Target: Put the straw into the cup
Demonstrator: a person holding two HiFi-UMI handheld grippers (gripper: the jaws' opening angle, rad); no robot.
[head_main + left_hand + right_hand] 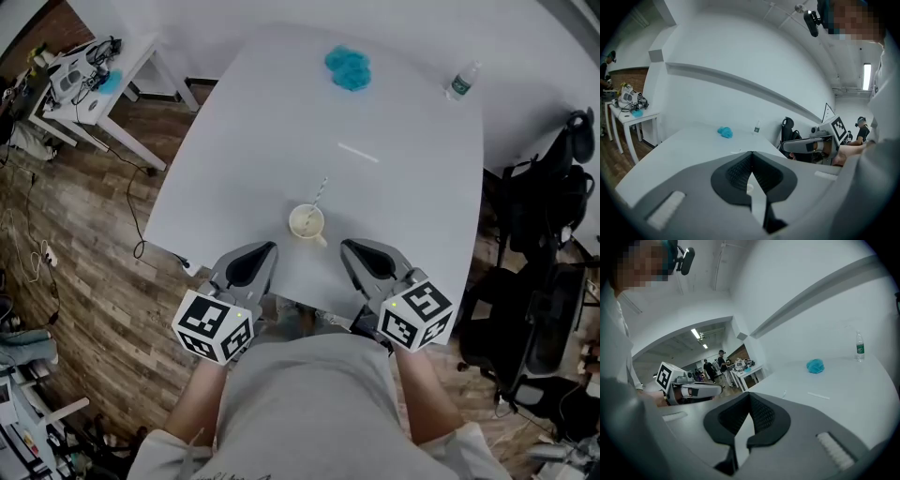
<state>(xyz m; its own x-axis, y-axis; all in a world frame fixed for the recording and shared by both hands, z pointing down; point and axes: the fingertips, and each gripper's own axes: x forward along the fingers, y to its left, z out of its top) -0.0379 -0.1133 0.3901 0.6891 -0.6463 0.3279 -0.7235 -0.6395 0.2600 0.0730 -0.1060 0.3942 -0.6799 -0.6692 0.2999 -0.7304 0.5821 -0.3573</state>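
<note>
Wood floor surrounds a white bench (234, 141). From the head view, the cup (307, 223) stands close to the bench's near edge, just ahead of the left tool (270, 247) and right tool (346, 245) and touching neither. The straw (321, 192) sits in the cup. Its long axis leans away from the person and slightly right, with the top end towards the far edge. Beyond it the bench is open up to a white strip (357, 153), a blue cloth (348, 67) and a bottle (461, 82) at the far right corner. Dark chairs (544, 234) crowd the right edge.

The left gripper view shows the left tool clenched on nothing, tips meeting. Past it are open bench and a small bench (628, 115) off to the left.

The right gripper view shows the right tool likewise clenched and empty, with people (712, 367) far behind.
</note>
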